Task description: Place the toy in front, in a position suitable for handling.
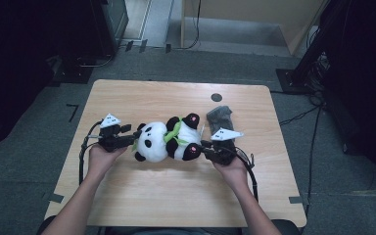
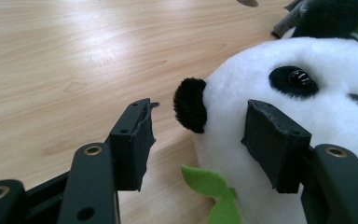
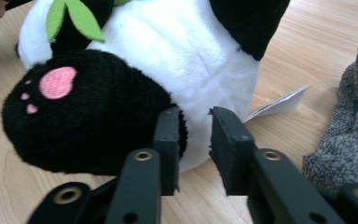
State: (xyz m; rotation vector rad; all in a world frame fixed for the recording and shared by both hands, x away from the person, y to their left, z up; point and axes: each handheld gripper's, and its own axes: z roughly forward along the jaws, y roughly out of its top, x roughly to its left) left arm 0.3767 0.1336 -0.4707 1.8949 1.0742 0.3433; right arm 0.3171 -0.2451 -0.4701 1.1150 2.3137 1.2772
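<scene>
Lying on its back across the middle of the wooden surface (image 1: pixel 127 98), the panda (image 1: pixel 169 142) has its head toward the person's left and its feet toward the right. Green leaves (image 1: pixel 175 131) cross its neck and chest. A white tag (image 3: pixel 279 105) sticks out from its bottom end, flat on the wood.

Left gripper (image 1: pixel 127 137) sits at the panda's head, held in the left hand (image 1: pixel 103 155). In the left gripper view its fingers (image 2: pixel 133 142) stand partly open: one rests against the white cheek below the eye, while the other stands free over the wood beside the black ear. Nothing is pinched between them.

Right gripper (image 1: pixel 206 147) is at the foot end, carried by the right hand (image 1: pixel 232 169). In the right gripper view its fingers (image 3: pixel 228 149) are close together with a narrow gap. One lies against the black leg with the pink paw pad (image 3: pixel 57 82); the other stands clear of the white belly. No plush is caught in the gap, so they hold nothing.

Just beyond the right gripper lies a grey knitted cloth (image 1: pixel 220 118), near the panda's feet but apart from them. A dark round mark (image 1: pixel 216 97) sits on the wood further back.
</scene>
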